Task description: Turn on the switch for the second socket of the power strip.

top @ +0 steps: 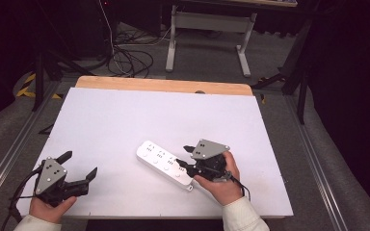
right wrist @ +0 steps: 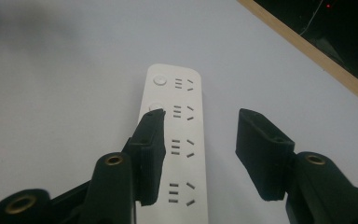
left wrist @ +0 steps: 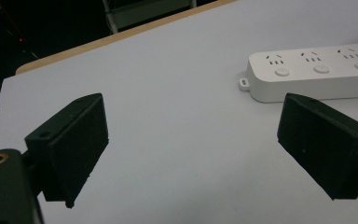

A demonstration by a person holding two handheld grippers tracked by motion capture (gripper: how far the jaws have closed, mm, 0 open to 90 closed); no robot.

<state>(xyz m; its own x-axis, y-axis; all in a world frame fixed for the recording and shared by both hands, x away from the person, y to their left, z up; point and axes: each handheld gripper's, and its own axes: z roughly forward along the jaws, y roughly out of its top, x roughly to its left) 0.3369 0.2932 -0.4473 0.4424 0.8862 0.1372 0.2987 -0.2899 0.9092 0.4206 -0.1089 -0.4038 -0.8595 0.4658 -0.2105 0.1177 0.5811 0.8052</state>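
Right tool straddling the power strip — risk of a skewed grab

Right tool [top: 187, 157] sits at lower centre-right of the high view, jaws half spread with nothing pinched. In the right gripper view one jaw hangs over the socket face of the white power strip [right wrist: 182, 140], near a round button, while the other jaw stands off its edge over the bare surface [top: 125, 115]. The strip lies flat and diagonal at lower centre.

Left tool [top: 79, 171], lower left, is spread wide and holds nothing, well apart from the strip.

Risks, as judged:
- Closing now could land a jaw on top, pressing a button or sliding off the smooth casing.
- An off-centre squeeze could pivot the strip.
- With the left tool far off, nothing steadies it.
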